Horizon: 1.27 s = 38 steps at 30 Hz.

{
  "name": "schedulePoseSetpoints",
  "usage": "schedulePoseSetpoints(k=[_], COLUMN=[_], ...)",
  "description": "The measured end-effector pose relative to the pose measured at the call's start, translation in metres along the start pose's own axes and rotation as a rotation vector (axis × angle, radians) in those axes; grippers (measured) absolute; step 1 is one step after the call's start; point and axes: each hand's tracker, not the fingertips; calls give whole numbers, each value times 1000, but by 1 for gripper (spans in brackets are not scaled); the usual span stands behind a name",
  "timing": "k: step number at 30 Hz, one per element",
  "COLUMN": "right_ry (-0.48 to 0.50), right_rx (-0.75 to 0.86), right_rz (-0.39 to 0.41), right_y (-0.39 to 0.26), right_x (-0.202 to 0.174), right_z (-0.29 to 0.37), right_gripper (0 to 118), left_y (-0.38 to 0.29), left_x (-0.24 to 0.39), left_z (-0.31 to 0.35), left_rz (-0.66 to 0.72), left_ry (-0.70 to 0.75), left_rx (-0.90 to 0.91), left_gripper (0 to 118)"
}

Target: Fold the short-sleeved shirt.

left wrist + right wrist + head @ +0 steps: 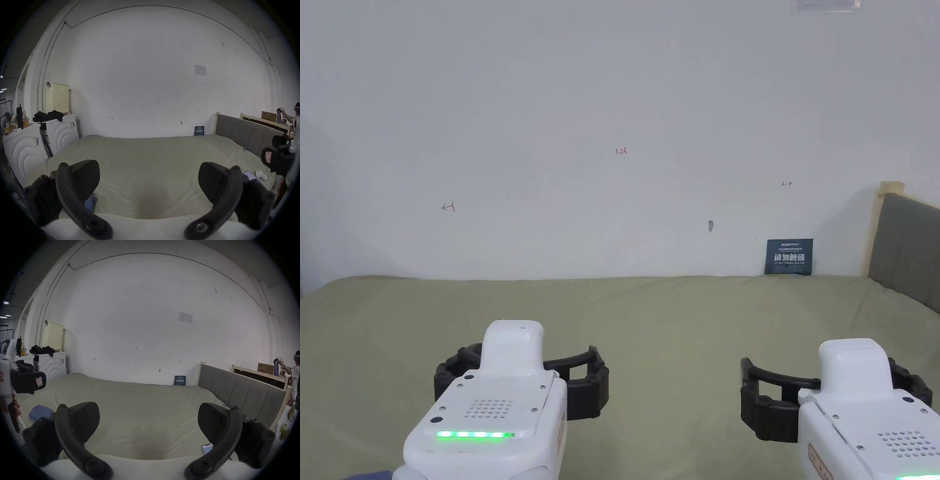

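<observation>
A blue shirt [40, 413] lies bunched on the green bedsheet [138, 402], at the near left of the bed. In the left gripper view a piece of it [91, 201] peeks out behind the left jaw, and a blue sliver [369, 475] shows at the head view's bottom edge. My left gripper [522, 369] hovers above the sheet, jaws wide apart and empty [148, 172]. To its right, at about the same height, my right gripper [834, 381] is likewise open and holds nothing [148, 413]. Neither touches the shirt.
A phone [250, 176] and a small white object [261, 174] lie on the bed's near right. A grey headboard [909, 250] borders the right side, white appliances [61, 129] the left. A dark sign [789, 256] leans on the wall. A person [296, 369] stands far right.
</observation>
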Motion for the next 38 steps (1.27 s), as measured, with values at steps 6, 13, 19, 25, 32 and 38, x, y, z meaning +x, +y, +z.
schedulePoseSetpoints(k=[6,13,19,25,32,38], right_ry=[-15,16,22,31,33,32], right_rx=[-1,9,23,20,27,31], right_rz=[16,1,11,30,9,1], right_y=[4,12,17,21,23,25], right_x=[-2,-2,-8,-7,-6,-2], right_z=[-3,-1,3,6,8,11], right_gripper=[118,118,118,118,118,118], left_y=[8,20,22,30,27,30], left_x=[-5,-2,0,-3,3,-9], left_z=[-3,-4,5,4,5,-3], left_rz=[13,-50,-31,-8,-49,-22], left_ry=[17,-31,-87,-65,-5,67], left_rx=[1,-84,-4,-34,-74,-80], left_gripper=[118,118,118,118,118,118])
